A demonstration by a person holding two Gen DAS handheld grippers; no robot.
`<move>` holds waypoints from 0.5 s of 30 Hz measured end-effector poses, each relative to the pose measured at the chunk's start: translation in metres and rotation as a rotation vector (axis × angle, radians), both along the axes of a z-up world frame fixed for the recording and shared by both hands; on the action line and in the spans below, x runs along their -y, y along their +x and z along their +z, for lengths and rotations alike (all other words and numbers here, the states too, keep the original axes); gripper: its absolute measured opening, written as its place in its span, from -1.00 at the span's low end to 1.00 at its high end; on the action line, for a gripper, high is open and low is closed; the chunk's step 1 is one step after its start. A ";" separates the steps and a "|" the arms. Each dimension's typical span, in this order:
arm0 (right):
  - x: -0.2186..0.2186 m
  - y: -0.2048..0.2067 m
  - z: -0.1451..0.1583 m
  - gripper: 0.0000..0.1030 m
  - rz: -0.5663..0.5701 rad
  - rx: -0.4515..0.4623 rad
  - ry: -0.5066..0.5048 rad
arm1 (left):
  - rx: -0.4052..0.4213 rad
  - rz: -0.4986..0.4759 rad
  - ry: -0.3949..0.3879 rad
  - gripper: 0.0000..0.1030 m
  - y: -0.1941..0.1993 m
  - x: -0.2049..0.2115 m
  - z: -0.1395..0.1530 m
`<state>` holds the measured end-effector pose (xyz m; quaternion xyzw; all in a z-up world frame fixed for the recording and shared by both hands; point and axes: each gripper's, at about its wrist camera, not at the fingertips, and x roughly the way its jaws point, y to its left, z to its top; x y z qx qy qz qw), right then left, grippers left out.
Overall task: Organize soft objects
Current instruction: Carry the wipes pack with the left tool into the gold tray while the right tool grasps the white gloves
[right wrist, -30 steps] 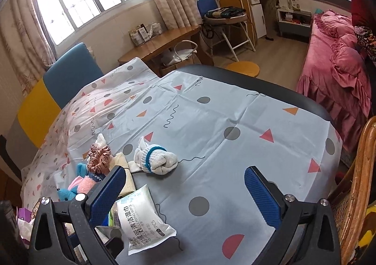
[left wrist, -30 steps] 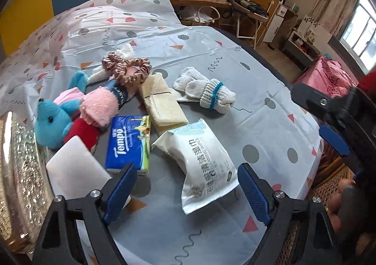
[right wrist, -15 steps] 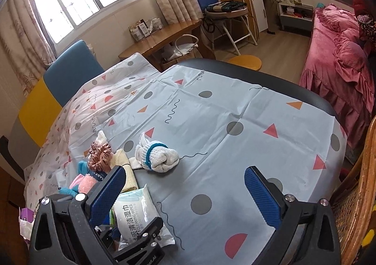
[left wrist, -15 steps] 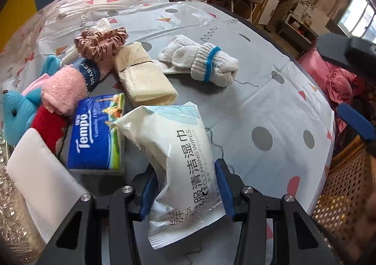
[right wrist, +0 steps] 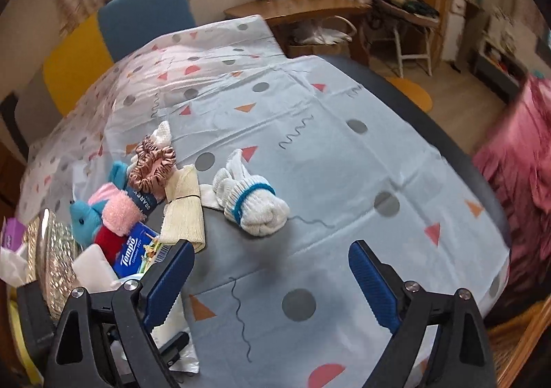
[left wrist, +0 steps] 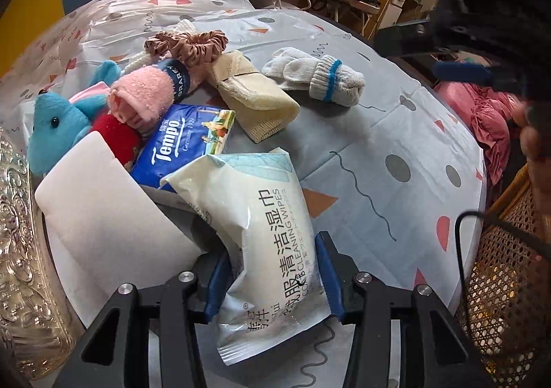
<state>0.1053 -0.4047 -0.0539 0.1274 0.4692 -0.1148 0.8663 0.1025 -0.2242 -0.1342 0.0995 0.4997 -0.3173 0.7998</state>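
Observation:
My left gripper [left wrist: 272, 281] is shut on a white wet-wipes pack [left wrist: 258, 219] and holds it tilted above the table. Behind it lie a blue Tempo tissue pack [left wrist: 186, 143], a beige folded cloth [left wrist: 255, 95], rolled white socks with a blue band [left wrist: 323, 78], a brown scrunchie [left wrist: 193, 45], a pink sock roll [left wrist: 144, 95] and a blue plush toy [left wrist: 58, 126]. My right gripper [right wrist: 272, 284] is open and empty above the tablecloth, near the socks [right wrist: 255, 202] and the beige cloth [right wrist: 182, 216].
A white box [left wrist: 100, 219] and a shiny gold container [left wrist: 20, 257] stand at the left. The patterned tablecloth [right wrist: 344, 154] covers a round table. A wicker chair [left wrist: 502, 271] is at the right edge, and a pink bed [right wrist: 516, 160] lies beyond.
My left gripper closed on the wipes pack and lifted it. My right gripper swung left and lower toward the socks and stayed open.

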 end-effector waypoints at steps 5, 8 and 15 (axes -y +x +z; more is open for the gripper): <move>-0.010 0.058 -0.017 0.81 0.217 -0.127 -0.134 | 0.002 0.007 -0.015 -0.05 -0.003 -0.009 0.001; -0.012 0.086 -0.043 0.66 0.264 -0.221 -0.148 | 0.011 0.001 -0.014 -0.06 -0.004 -0.011 0.000; -0.007 0.086 -0.069 -0.15 0.193 -0.271 -0.129 | 0.024 0.006 -0.023 -0.09 -0.010 -0.023 0.001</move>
